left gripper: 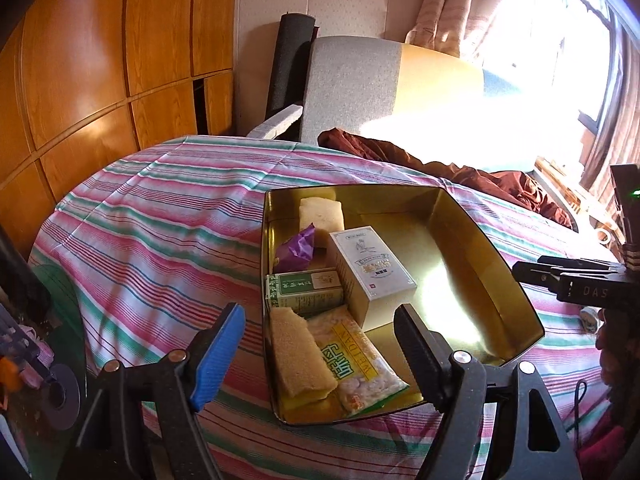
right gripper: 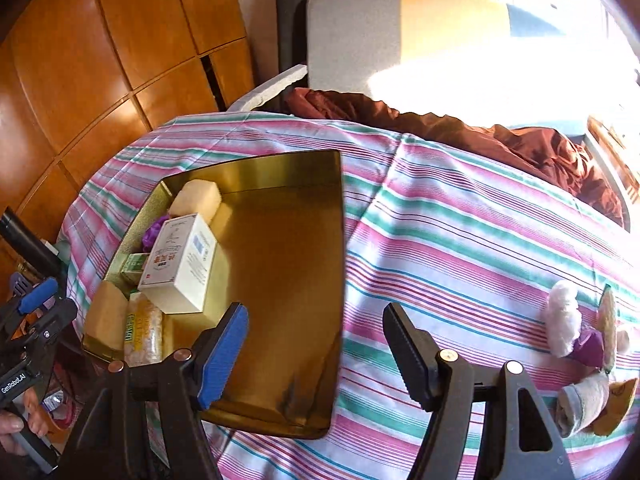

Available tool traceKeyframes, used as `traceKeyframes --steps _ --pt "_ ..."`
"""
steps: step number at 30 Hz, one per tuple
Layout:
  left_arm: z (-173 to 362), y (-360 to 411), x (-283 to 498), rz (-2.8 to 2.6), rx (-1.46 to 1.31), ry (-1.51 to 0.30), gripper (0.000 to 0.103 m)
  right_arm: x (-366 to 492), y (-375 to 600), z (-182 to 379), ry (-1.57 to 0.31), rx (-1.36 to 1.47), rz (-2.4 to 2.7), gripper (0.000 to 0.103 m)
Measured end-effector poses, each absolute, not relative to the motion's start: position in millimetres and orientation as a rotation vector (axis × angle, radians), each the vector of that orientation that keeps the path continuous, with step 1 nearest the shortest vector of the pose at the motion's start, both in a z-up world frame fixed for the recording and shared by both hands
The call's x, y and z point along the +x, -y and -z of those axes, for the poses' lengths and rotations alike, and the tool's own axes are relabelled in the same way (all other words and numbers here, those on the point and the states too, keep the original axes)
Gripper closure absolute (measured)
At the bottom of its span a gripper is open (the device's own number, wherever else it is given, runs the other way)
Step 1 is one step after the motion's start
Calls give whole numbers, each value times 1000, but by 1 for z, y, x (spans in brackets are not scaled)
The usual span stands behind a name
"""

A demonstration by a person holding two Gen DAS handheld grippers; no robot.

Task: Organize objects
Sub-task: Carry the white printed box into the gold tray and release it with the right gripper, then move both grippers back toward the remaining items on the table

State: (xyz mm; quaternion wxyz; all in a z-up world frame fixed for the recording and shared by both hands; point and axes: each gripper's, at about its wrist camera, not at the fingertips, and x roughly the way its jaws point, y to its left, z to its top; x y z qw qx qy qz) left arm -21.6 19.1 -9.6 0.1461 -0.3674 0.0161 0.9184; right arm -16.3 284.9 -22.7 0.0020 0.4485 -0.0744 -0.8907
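Note:
A gold tin box (left gripper: 480,236) (right gripper: 296,208) lies on the striped bedspread (left gripper: 160,216) (right gripper: 460,224). Along its left side sit a white carton (left gripper: 370,268) (right gripper: 180,264), a green carton (left gripper: 308,288), a purple wrapper (left gripper: 298,246), two tan cakes (left gripper: 298,356) (left gripper: 322,214) and a clear snack packet (left gripper: 356,364) (right gripper: 142,334). My left gripper (left gripper: 320,348) is open and empty over the tin's near end. My right gripper (right gripper: 316,352) is open and empty over the tin's right rim. Several small loose items (right gripper: 580,340) lie on the bedspread at the right.
A brown crumpled cloth (left gripper: 460,172) (right gripper: 500,140) lies at the far edge of the bed. A grey and yellow panel (left gripper: 352,88) and a black roll (left gripper: 288,60) stand behind it. Wooden wardrobe doors (left gripper: 100,60) are at the left. A bright window (left gripper: 560,40) is at the right.

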Motion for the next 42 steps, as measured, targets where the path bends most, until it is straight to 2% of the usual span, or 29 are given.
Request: traceKeyframes --steps 13,17,22,24,36,42 --pt "5 -77 -10 -2527 -1011 -187 25 55 -445 9 501 1472 3136 32" --pt "4 -100 -6 -2477 -992 -237 25 85 -500 14 752 1467 3276 32" --pt "2 -131 0 -2413 -961 -295 24 124 -555 26 1306 1339 3316 28" --pt "1 -143 3 -2389 -948 -314 23 135 -565 27 1446 1274 3310 27" --pt "9 -235 20 -2194 -887 -427 23 169 -588 36 1840 1101 3230 27" --pt "23 -278 28 -2084 -887 -475 23 176 -594 40 1945 1042 3190 27"
